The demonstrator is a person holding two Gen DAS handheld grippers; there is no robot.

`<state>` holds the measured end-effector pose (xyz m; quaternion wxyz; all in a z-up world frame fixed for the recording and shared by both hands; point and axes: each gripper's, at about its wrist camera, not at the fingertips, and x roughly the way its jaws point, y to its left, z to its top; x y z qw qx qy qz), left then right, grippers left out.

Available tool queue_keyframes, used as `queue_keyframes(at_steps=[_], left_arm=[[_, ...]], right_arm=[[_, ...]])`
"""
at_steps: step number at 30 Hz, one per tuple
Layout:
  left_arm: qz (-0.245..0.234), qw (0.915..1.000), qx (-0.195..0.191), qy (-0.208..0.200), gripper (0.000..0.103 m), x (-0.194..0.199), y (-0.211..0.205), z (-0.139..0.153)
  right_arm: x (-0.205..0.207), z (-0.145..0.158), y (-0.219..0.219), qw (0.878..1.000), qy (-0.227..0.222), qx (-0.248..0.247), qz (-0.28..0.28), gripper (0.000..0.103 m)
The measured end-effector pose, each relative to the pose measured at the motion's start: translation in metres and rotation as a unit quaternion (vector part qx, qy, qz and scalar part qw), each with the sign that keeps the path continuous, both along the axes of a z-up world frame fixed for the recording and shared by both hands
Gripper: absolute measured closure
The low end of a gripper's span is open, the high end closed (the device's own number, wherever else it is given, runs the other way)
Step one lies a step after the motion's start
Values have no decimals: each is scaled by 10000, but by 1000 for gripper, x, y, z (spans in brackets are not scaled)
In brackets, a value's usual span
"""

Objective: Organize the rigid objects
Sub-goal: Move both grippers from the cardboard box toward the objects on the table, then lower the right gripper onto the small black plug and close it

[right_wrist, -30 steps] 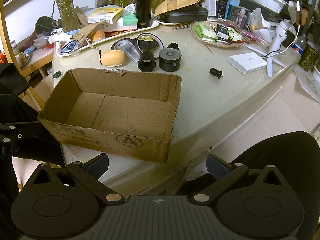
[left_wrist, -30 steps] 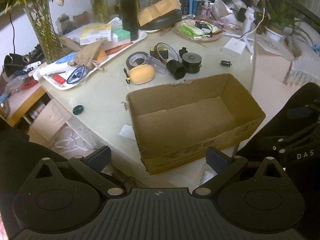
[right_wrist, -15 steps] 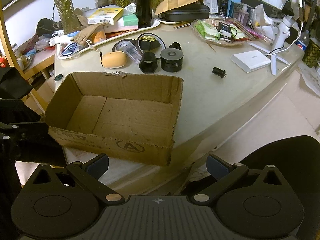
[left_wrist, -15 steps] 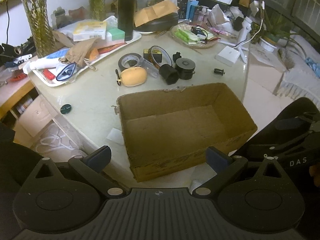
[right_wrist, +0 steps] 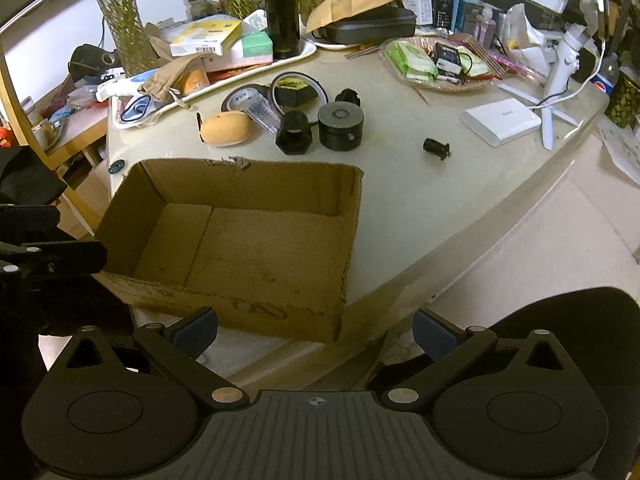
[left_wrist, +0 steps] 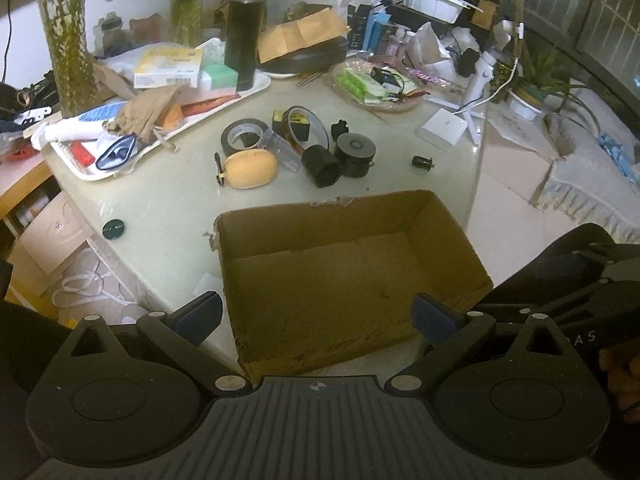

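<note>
Open brown cardboard box (left_wrist: 344, 276), frame centre on pale desk (left_wrist: 168, 204): nothing inside. Black cylinders (left_wrist: 354, 154) and yellow oval case (left_wrist: 250, 169) above it. Left tool (left_wrist: 318, 316), right tool (right_wrist: 314, 328): wide apart, nothing held.

On the near outer wall of the cardboard box (right_wrist: 256, 308), a capital "A" inside an oval is printed, seen partly in the right wrist view. The right hand-held gripper's (left_wrist: 580, 280) black body, at the right edge of the left wrist view, carries pale letters of which only "AS" can be made out. A bottle (right_wrist: 606, 80) at the far right edge of the surface bears a Pepsi logo; print on the yellow box (right_wrist: 206, 36) and other packages is too small to read.
</note>
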<state>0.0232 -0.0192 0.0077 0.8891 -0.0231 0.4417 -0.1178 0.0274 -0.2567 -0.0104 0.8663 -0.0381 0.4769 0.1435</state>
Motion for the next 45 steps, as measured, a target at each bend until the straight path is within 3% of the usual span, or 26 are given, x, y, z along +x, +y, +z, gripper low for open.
queue_keyframes(at_steps=[13, 23, 38, 45], left_arm=[[-101, 9993, -255, -247, 0, 16, -3, 16], [31, 9978, -175, -637, 0, 48, 3, 33], [183, 9975, -321, -604, 0, 67, 33, 26], [273, 9974, -191, -646, 0, 80, 43, 23]], right_arm=[[16, 21, -3, 9998, -162, -99, -20, 0], [43, 42, -22, 9988, -479, -2, -89, 0], [96, 31, -45, 9968, -771, 66, -184, 0], [117, 20, -52, 9958, -891, 124, -142, 0]])
